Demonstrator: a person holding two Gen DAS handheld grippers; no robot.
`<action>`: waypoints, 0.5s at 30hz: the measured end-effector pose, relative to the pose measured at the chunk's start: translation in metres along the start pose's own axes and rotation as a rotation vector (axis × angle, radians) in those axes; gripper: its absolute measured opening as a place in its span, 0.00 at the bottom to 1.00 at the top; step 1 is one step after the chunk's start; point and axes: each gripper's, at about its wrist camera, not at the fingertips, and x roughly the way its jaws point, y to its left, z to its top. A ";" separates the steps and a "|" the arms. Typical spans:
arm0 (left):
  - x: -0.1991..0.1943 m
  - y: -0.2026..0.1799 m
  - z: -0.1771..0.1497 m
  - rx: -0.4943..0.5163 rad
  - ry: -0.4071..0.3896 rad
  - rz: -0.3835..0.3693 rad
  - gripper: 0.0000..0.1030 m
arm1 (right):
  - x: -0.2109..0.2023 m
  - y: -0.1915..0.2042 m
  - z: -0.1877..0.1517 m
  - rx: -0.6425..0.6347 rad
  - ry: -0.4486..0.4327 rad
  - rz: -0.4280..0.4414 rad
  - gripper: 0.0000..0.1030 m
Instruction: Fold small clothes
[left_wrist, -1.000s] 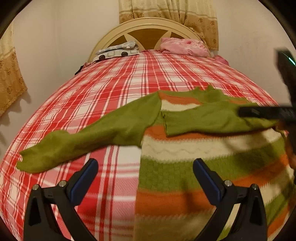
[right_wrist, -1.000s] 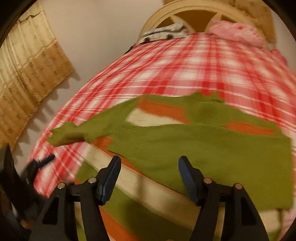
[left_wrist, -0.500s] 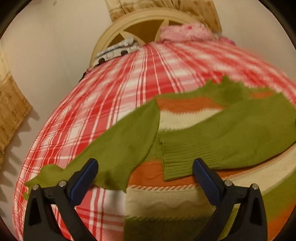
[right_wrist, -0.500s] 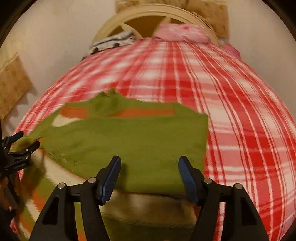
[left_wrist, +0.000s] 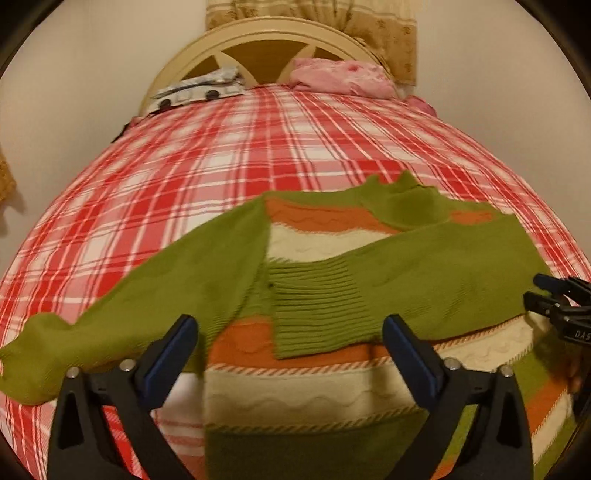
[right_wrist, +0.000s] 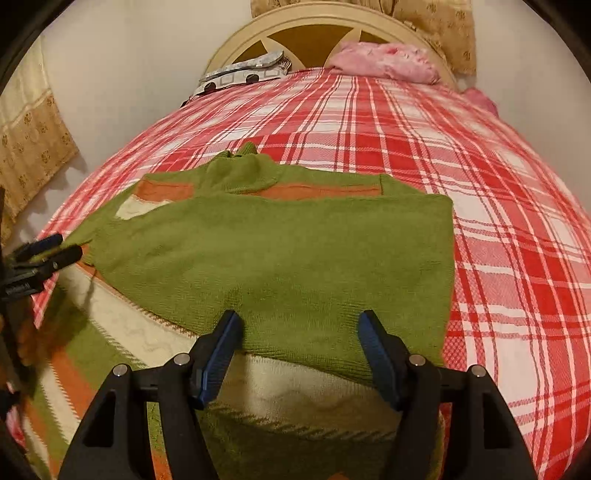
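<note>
A small knit sweater (left_wrist: 317, 384) with green, orange and cream stripes lies flat on the bed. Its right green sleeve (left_wrist: 424, 284) is folded across the chest. Its left green sleeve (left_wrist: 159, 291) stretches out to the left. My left gripper (left_wrist: 290, 349) is open and empty, hovering over the sweater near the folded sleeve's ribbed cuff (left_wrist: 317, 306). My right gripper (right_wrist: 297, 352) is open and empty above the folded sleeve (right_wrist: 295, 254). The right gripper's tips also show at the right edge of the left wrist view (left_wrist: 554, 295).
The bed has a red and white plaid cover (left_wrist: 258, 147). A cream headboard (left_wrist: 258, 40), a pink pillow (left_wrist: 340, 77) and a patterned grey-white cloth (left_wrist: 199, 90) are at the far end. A curtain (right_wrist: 29, 147) hangs on the left.
Both grippers swung their views toward the sweater's upper part. The right gripper moved right, off the folded sleeve's middle, and the left gripper came closer to the cuff.
</note>
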 end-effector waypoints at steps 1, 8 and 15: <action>0.005 -0.001 0.000 -0.002 0.013 -0.001 0.85 | 0.000 0.003 0.001 -0.006 0.000 -0.007 0.66; 0.030 0.011 0.004 -0.137 0.086 -0.095 0.60 | 0.004 0.011 -0.004 -0.058 -0.010 -0.042 0.74; 0.022 0.014 0.003 -0.129 0.050 -0.099 0.05 | 0.005 0.016 -0.008 -0.079 -0.017 -0.058 0.78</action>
